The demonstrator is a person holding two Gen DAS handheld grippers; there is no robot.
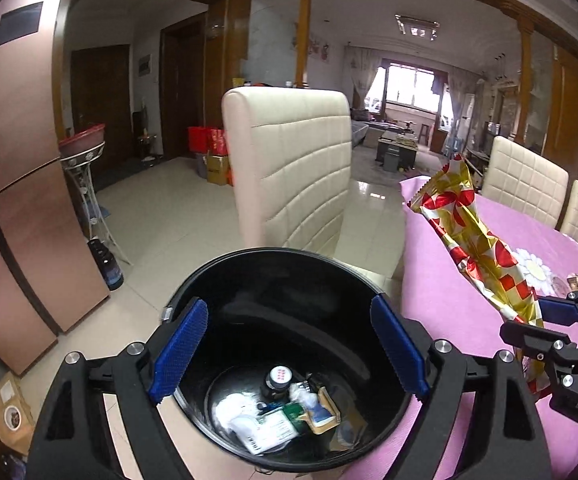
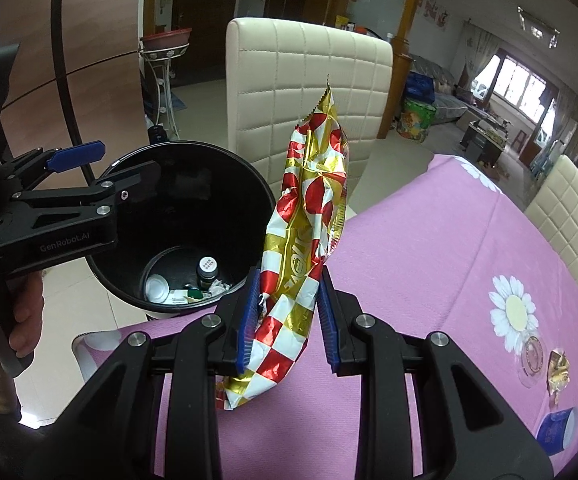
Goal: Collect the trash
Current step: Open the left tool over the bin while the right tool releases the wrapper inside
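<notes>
1. Left wrist view: the left gripper (image 1: pixel 289 344) hangs over the black trash bin (image 1: pixel 249 276) with its jaws spread wide and nothing between them. On the bin's floor lie a small dark bottle (image 1: pixel 277 382), white paper scraps and a torn carton. At the right edge, the right gripper (image 1: pixel 545 320) holds the red-and-gold foil snack wrapper (image 1: pixel 477 248) above the pink tablecloth (image 1: pixel 449 300).

2. Right wrist view: the right gripper (image 2: pixel 285 316) pinches the wrapper (image 2: pixel 309 216) near its lower end; the wrapper stands upright, just beside the bin (image 2: pixel 169 184), not yet over it. The left gripper (image 2: pixel 101 168), held by a hand (image 2: pixel 25 316), sits over the bin's far side.

3. Step in hand, as I judge it: carrying the wrapper to the bin. Next, the right gripper should swing left until the wrapper clears the rim, then release. A crumpled gold scrap (image 2: pixel 559 374) on the table looks left for later.
</notes>
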